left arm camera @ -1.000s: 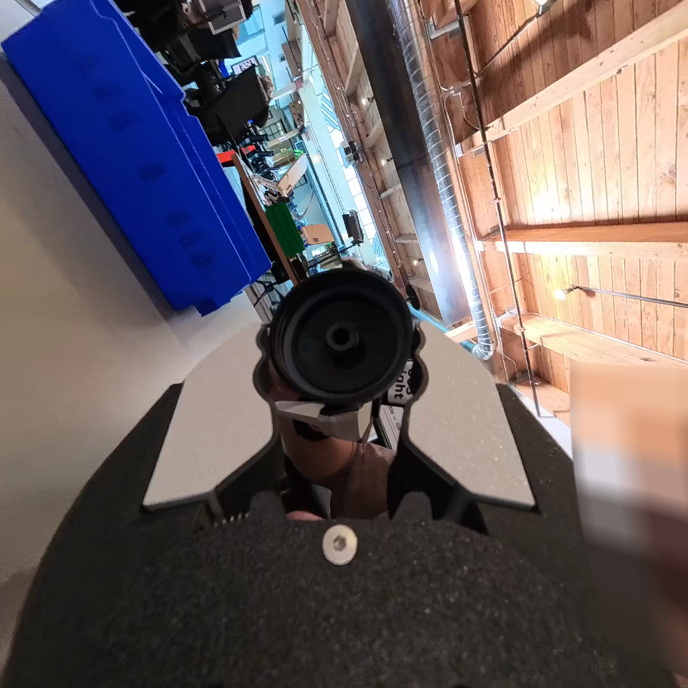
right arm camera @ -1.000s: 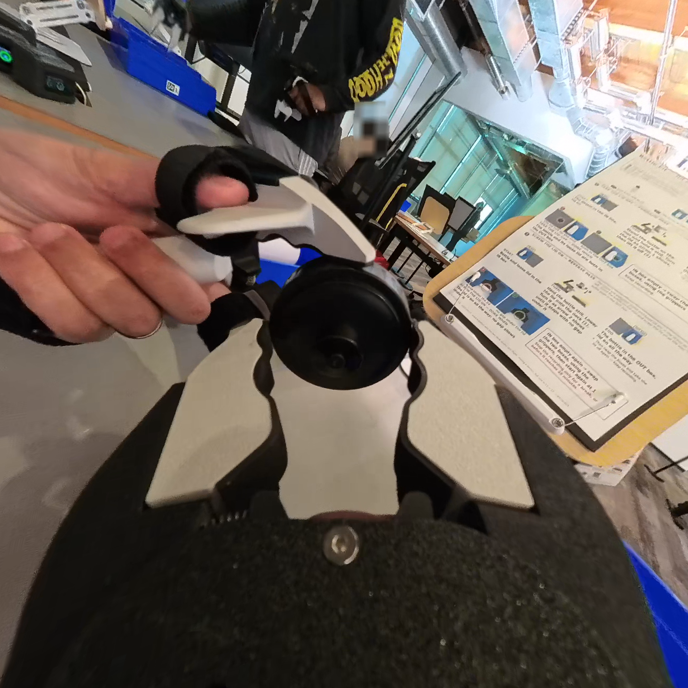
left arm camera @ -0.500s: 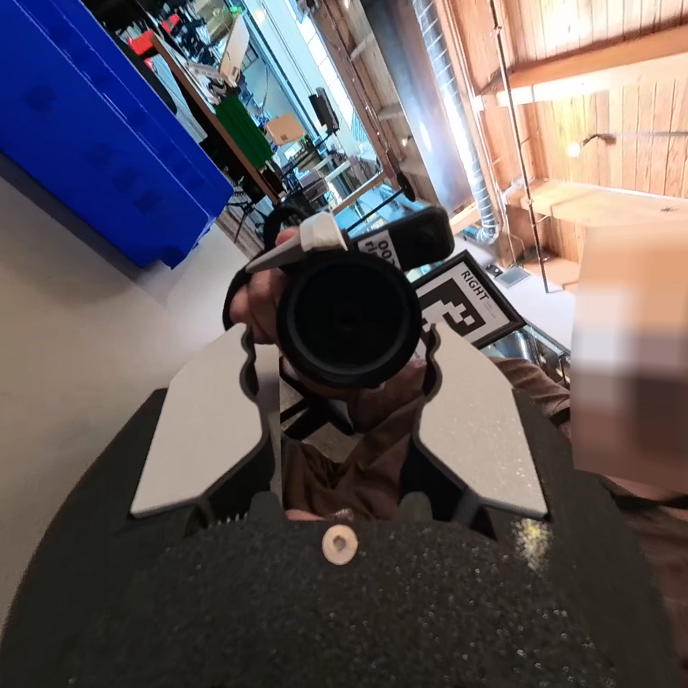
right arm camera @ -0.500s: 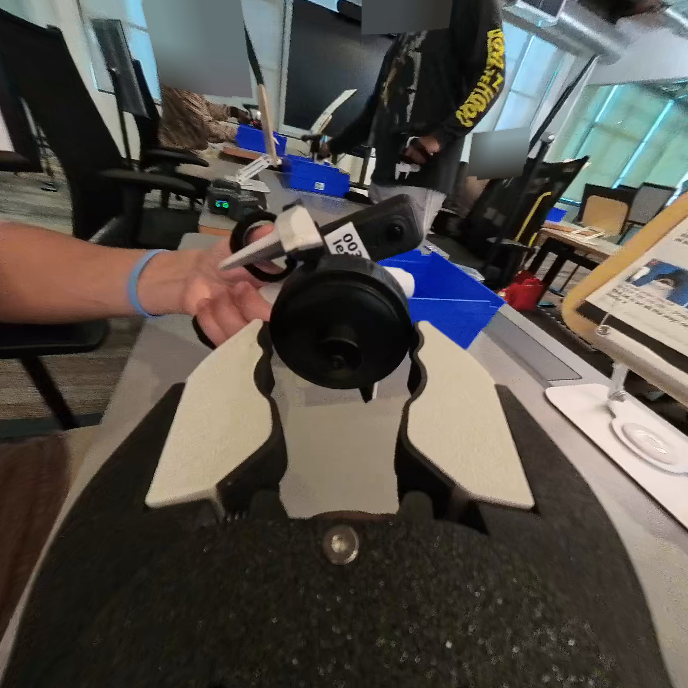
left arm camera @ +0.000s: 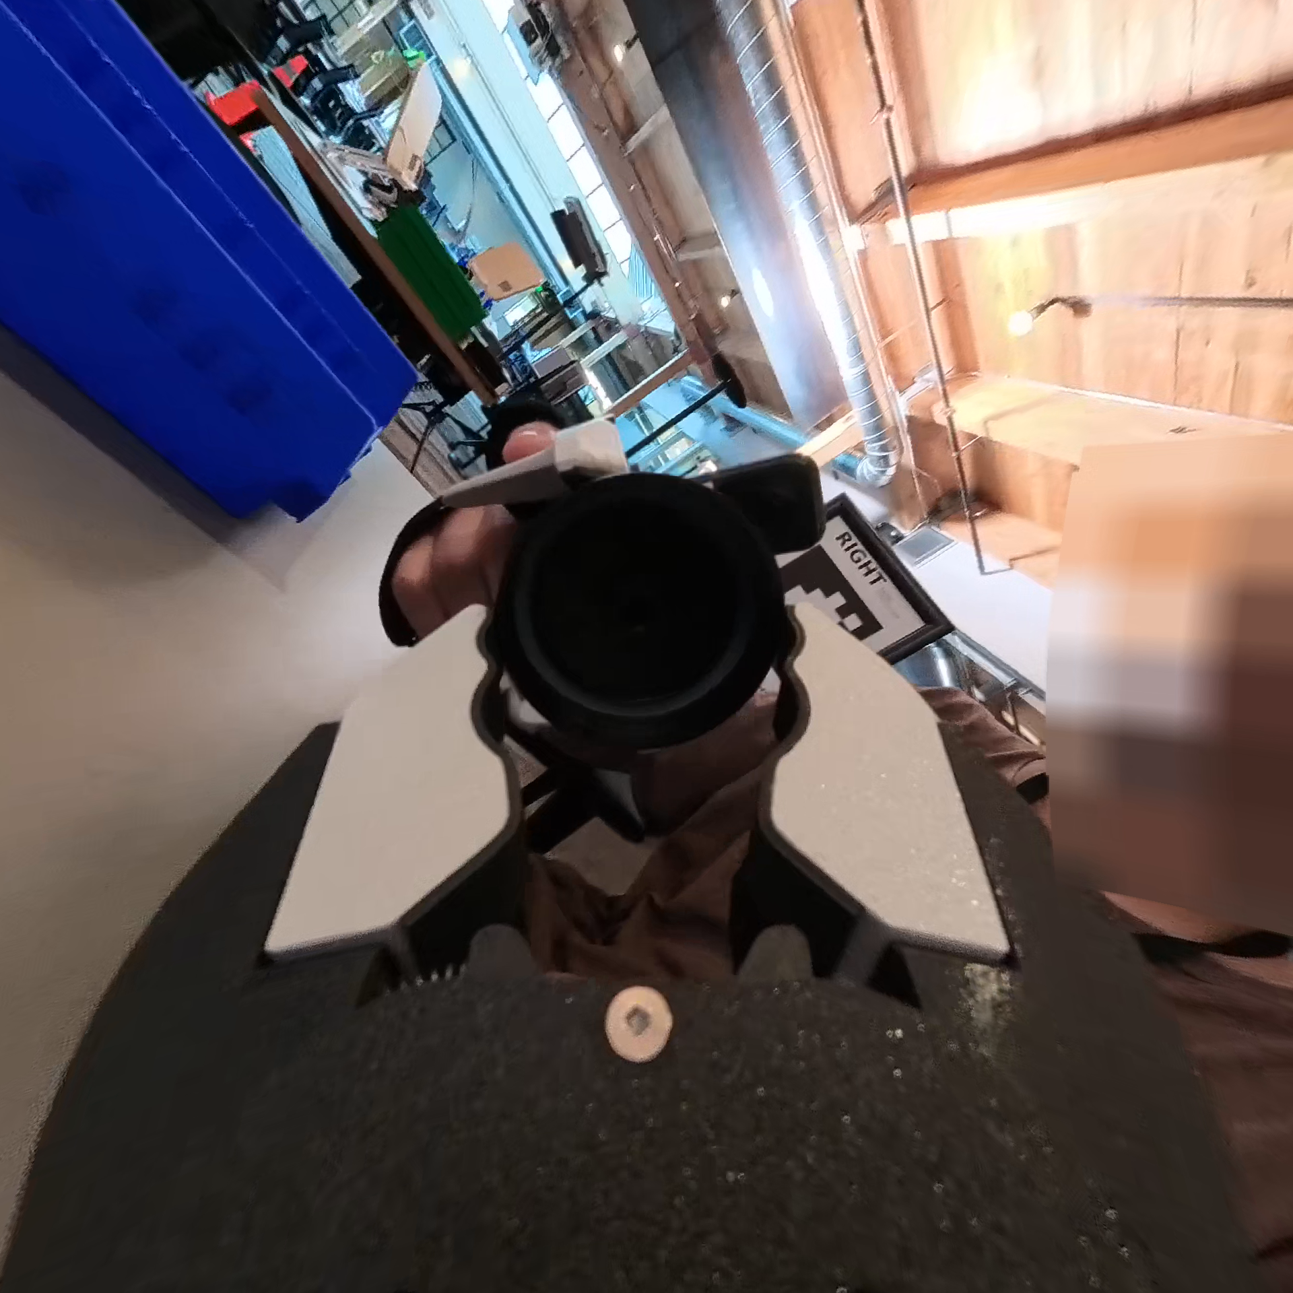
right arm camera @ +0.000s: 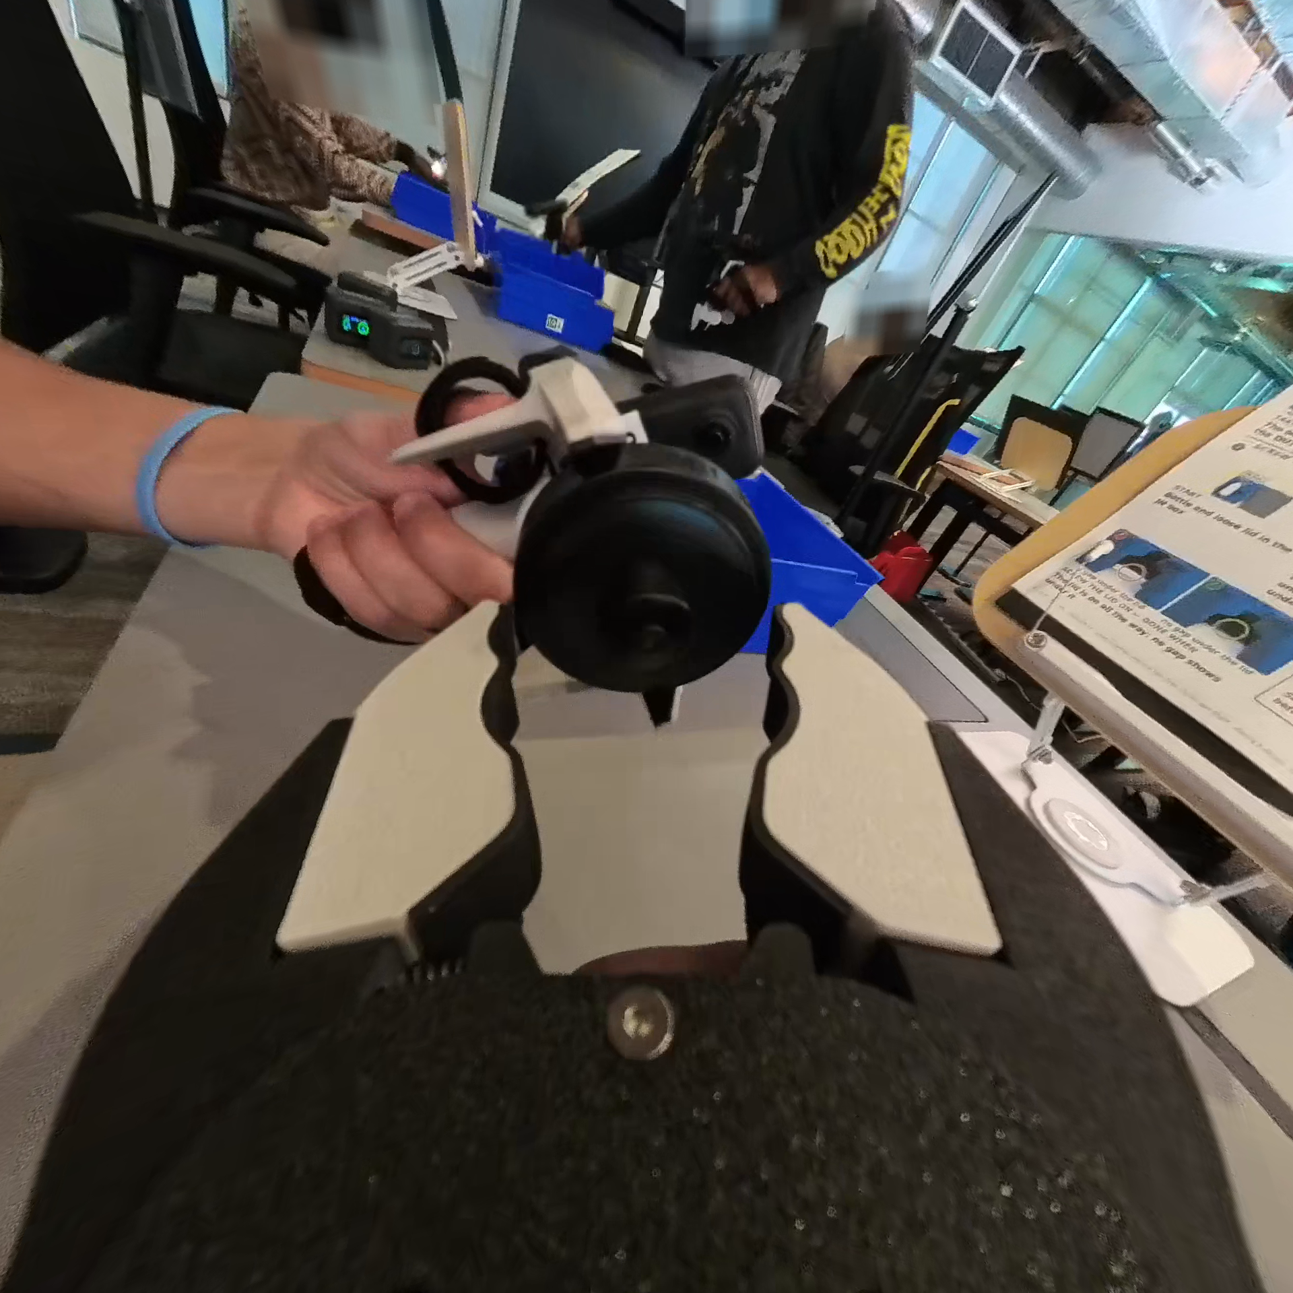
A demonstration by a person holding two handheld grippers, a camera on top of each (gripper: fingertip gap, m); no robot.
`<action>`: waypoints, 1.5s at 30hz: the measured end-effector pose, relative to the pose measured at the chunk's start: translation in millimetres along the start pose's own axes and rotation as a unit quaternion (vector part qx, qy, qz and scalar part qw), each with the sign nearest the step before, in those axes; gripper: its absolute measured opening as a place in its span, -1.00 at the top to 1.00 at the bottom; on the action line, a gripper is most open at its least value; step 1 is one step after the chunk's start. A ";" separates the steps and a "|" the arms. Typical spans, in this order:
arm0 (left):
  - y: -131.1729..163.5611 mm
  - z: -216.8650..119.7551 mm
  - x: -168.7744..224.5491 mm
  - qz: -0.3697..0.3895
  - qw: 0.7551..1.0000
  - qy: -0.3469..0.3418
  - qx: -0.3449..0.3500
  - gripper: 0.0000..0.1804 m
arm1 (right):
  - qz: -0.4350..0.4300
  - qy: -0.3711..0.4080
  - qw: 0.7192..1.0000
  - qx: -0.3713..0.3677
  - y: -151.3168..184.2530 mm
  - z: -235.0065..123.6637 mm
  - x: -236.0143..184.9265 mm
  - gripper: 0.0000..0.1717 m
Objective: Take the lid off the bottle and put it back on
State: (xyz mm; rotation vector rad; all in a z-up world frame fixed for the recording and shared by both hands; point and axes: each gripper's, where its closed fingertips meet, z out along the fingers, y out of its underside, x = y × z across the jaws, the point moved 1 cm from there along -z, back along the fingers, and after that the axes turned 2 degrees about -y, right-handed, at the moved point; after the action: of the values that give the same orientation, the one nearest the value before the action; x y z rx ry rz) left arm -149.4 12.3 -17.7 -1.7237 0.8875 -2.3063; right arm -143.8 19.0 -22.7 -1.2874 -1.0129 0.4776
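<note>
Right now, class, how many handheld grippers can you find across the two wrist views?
2. The left gripper fills the left wrist view's foreground, the right gripper the right wrist view's. Each also shows beyond the black bottle in the other's view.

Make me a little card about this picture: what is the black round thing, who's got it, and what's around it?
Thing: black bottle, seen end-on
Right gripper: fingertips against both sides of it
Left gripper: fingers either side of it; too blurry to tell if they touch
Hand: holding the left gripper's handle
Behind: blue bin on the grey table
To the right: instruction board
</note>
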 end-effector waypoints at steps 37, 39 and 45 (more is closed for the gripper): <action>-2.2 13.1 -8.7 -0.037 0.997 0.031 0.053 0.18 | 0.009 0.021 0.999 -0.039 10.9 0.5 5.6 0.15; -2.9 9.4 -6.9 0.005 0.999 -0.011 0.042 0.11 | 0.036 0.016 0.999 -0.027 6.4 -5.9 6.4 0.15; -7.1 -39.9 0.5 0.135 0.966 -0.218 0.001 0.06 | 0.182 0.039 0.982 0.020 23.4 -54.5 12.3 0.15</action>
State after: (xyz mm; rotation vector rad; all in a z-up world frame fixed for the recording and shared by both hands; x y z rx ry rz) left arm -184.2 32.9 -20.5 -1.8665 0.9533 -1.6653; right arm -87.0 4.3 -37.8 -1.4502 -0.6988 0.7176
